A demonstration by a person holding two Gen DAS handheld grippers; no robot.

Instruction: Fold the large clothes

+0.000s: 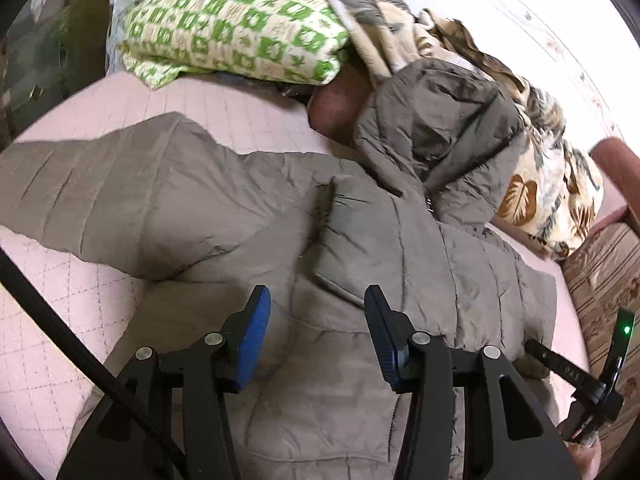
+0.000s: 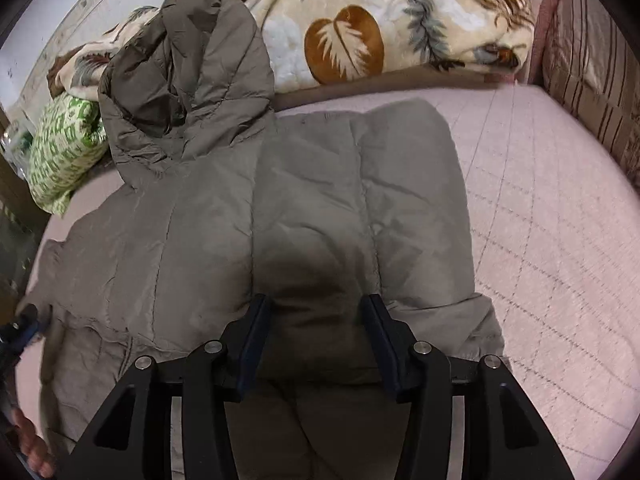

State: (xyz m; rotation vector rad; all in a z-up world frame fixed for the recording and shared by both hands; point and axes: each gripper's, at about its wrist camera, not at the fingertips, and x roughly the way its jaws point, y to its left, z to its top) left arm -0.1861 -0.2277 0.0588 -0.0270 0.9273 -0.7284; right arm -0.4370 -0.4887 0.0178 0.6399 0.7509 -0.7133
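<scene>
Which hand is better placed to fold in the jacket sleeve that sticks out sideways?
Probably left. The left gripper hangs open and empty beside the spread sleeve; the right gripper sits farther off, with a fold of the puffer jacket between its fingers.

Coat (image 2: 312,208) is showing as quilted grey-brown cloth, faint sheen, puffy. Bedcover (image 2: 552,248) is looking matt pink, stitched in diamonds. Blanket (image 2: 360,32) is reading as fleecy plush. Gripper fingers (image 1: 256,320): matt black plastic, ribbed blue pads.
</scene>
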